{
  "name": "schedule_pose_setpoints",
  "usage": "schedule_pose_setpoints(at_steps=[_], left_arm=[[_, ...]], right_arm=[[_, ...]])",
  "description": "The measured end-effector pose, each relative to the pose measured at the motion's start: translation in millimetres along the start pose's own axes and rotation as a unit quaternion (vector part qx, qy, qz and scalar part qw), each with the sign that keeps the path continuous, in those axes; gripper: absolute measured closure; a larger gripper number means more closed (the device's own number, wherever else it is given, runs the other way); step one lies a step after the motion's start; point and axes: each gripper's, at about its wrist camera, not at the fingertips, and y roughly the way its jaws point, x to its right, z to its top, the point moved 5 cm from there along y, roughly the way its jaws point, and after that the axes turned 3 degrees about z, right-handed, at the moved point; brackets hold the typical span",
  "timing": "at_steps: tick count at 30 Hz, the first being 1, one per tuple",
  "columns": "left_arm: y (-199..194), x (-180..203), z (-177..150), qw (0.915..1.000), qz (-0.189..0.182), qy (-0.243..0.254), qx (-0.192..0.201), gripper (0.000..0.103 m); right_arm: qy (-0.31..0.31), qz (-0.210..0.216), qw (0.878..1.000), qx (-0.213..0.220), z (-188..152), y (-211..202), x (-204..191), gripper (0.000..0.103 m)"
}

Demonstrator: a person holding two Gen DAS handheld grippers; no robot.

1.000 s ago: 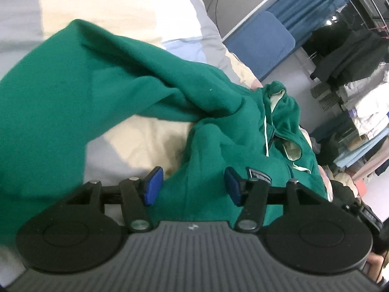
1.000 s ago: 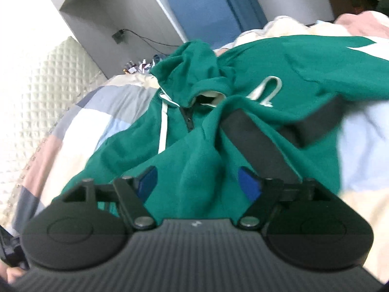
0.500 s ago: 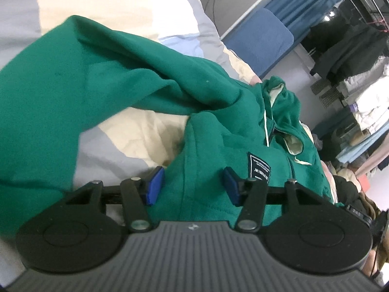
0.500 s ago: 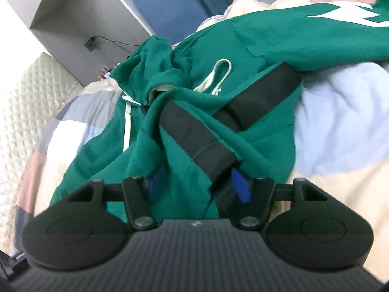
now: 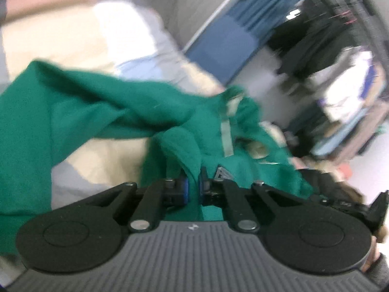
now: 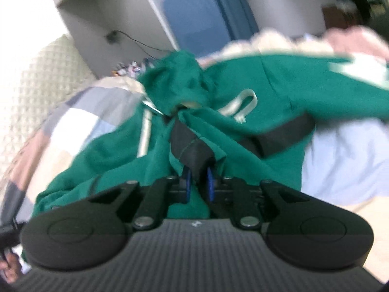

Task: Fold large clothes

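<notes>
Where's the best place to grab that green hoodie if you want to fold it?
By the bottom hem, coming in from the near edge. The green hoodie lies crumpled with its hood far away, so the hem lies closest. The right gripper has just closed on the black hem band; the left gripper has just closed on green hem fabric.

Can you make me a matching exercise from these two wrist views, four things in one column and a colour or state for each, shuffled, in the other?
Things:
1. left claw
2. hoodie
3. hem band
4. drawstring

Colour or state:
A. black
B. off-white
C. green
D. shut on green cloth

Pairs: 1-D, 2-C, 3-A, 4-B
</notes>
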Motion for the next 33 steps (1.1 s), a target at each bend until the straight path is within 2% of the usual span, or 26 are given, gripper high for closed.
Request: schedule_pose_setpoints(at_steps=[7,9,12,14,17,21,25,27,28,29,30,31,32,33], left_arm=[[-76.2,41.7,-4.9,0.9962,-0.083,-0.024,-0.010,0.095],[-97.0,46.3,-11.4,0.9950,-0.091,-0.033,-0.023,0.095],[-126.8,50.2,-28.9,0.9930,-0.088,-0.049,-0.063,0.095],[-137.6,51.9,-45.6,0.9917,-0.072,-0.042,-0.097,0.095],[-149.5,48.2,-79.9,0.9860,-0.029,-0.025,-0.162,0.095],[-138.7,45.9,-120.0,0.9741,0.051,0.015,-0.220,0.095],[-121.5,49.4,-142.0,0.9638,0.098,0.055,-0.242,0.094],[-126.2,54.9,-141.2,0.9643,0.101,0.073,-0.234,0.093],[-128.9,56.6,-138.1,0.9658,0.096,0.076,-0.229,0.092],[-133.3,59.5,-133.0,0.9674,0.091,0.081,-0.222,0.084],[-138.3,61.8,-127.0,0.9682,0.091,0.088,-0.216,0.071],[-141.6,62.9,-120.5,0.9686,0.092,0.094,-0.211,0.063],[-147.5,64.6,-112.8,0.9689,0.093,0.099,-0.207,0.052],[-153.4,67.9,-104.1,0.9708,0.097,0.103,-0.194,0.048]], right_arm=[[-0.033,0.011,0.999,0.024,3.2,-122.2,-18.5,0.087],[-0.028,0.005,0.999,0.025,2.9,-154.1,-15.4,0.088],[-0.021,-0.012,1.000,-0.004,-11.5,-191.7,-3.2,0.088],[-0.010,-0.027,0.999,-0.029,-27.0,-209.1,8.7,0.088],[0.003,-0.056,0.995,-0.079,-56.8,-220.7,33.3,0.088],[0.045,-0.076,0.987,-0.136,-88.7,-211.1,68.6,0.088],[0.069,-0.092,0.980,-0.160,-103.8,-195.7,84.4,0.084],[0.089,-0.091,0.979,-0.159,-103.0,-193.7,86.3,0.081],[0.092,-0.090,0.979,-0.158,-102.5,-195.7,85.3,0.075],[0.091,-0.089,0.979,-0.156,-99.0,-195.9,83.8,0.071],[0.088,-0.087,0.981,-0.149,-95.2,-197.4,81.5,0.060],[0.089,-0.082,0.983,-0.141,-90.8,-199.0,79.2,0.049],[0.097,-0.079,0.983,-0.134,-87.6,-201.4,77.2,0.044],[0.106,-0.077,0.983,-0.125,-82.1,-202.7,75.3,0.039]])
